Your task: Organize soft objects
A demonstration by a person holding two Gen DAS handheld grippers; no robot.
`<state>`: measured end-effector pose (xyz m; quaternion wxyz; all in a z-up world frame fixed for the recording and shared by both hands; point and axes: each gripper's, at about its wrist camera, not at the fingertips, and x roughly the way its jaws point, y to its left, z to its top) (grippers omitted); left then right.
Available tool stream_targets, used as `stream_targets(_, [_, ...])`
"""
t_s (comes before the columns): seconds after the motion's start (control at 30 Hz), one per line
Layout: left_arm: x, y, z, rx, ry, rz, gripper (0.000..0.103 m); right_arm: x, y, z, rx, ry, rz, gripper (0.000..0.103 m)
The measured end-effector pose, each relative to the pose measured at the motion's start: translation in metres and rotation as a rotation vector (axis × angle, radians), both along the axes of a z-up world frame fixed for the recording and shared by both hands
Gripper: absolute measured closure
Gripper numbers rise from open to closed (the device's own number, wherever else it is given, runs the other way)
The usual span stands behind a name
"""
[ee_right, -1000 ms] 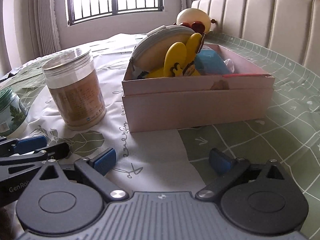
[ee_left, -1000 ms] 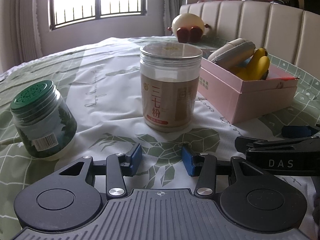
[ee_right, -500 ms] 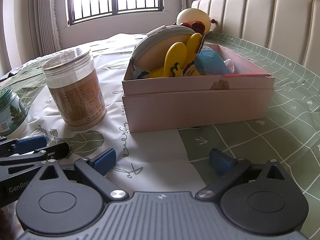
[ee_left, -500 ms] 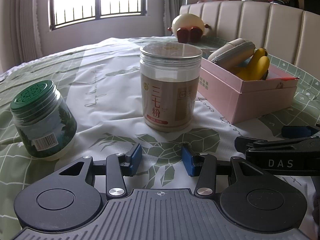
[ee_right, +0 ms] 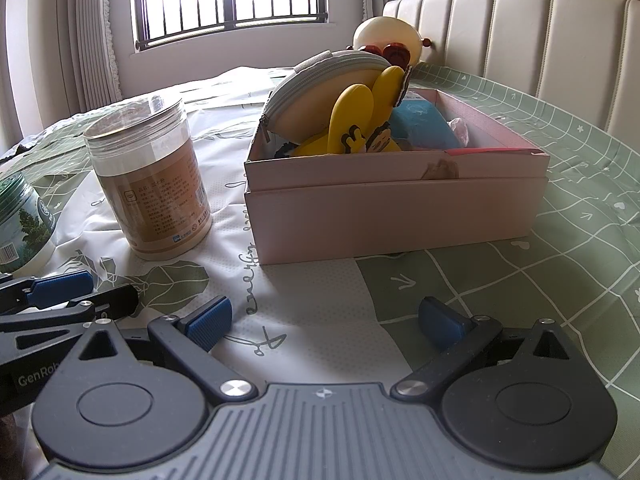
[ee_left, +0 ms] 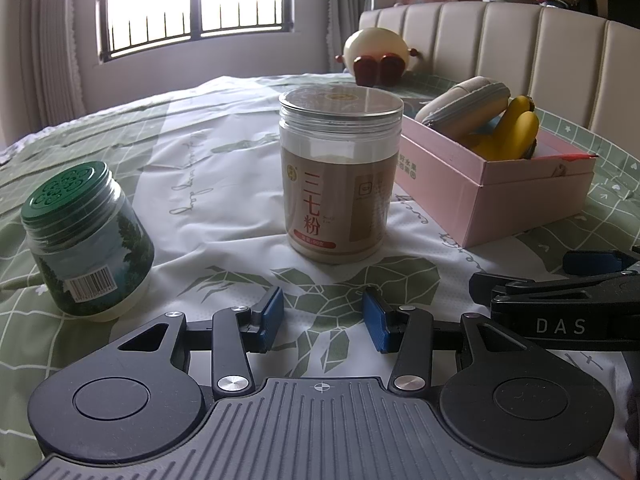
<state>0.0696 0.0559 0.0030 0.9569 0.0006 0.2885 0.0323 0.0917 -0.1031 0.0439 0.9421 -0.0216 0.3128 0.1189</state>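
Observation:
A pink box (ee_right: 396,216) sits on the table and holds a beige zip pouch (ee_right: 320,84), a yellow banana toy (ee_right: 356,120) and a blue soft item (ee_right: 424,126). The box also shows in the left wrist view (ee_left: 520,192) with the pouch (ee_left: 464,104) and banana toy (ee_left: 512,132). My right gripper (ee_right: 324,322) is open and empty, low over the cloth in front of the box. My left gripper (ee_left: 323,316) is open and empty in front of the tall jar.
A tall clear jar of brown powder (ee_left: 340,176) stands left of the box. A green-lidded jar (ee_left: 86,240) stands further left. A round cream plush (ee_left: 378,56) sits at the table's far side by the sofa. A green patterned cloth (ee_right: 560,240) covers the table.

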Motion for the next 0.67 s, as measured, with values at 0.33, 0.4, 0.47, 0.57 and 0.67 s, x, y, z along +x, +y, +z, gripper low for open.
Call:
stream_targets(0.33, [0.0000,-0.0003,-0.0002,0.000,0.000,0.000,0.054,0.0000,-0.0001,-0.0002,0.000,-0.001,0.000,0.003])
stream_targets(0.4, [0.0000,-0.0004,-0.0002,0.001,0.000,0.000,0.054,0.0000,-0.0001,-0.0002,0.000,0.000,0.000,0.003])
stream_targets(0.47, [0.0000,-0.0002,-0.0003,0.002,0.000,0.000,0.054,0.0000,0.0001,-0.0004,0.000,0.000,0.000,0.003])
stream_targets(0.57, [-0.0002,0.0003,0.0003,0.005,0.000,0.000,0.054,0.0001,-0.0001,-0.0004,0.001,0.000,0.000,0.003])
stream_targets(0.67, [-0.0003,0.0010,0.0005,0.002,0.000,0.001,0.054,-0.0002,0.0006,-0.0001,-0.003,-0.001,-0.001,0.003])
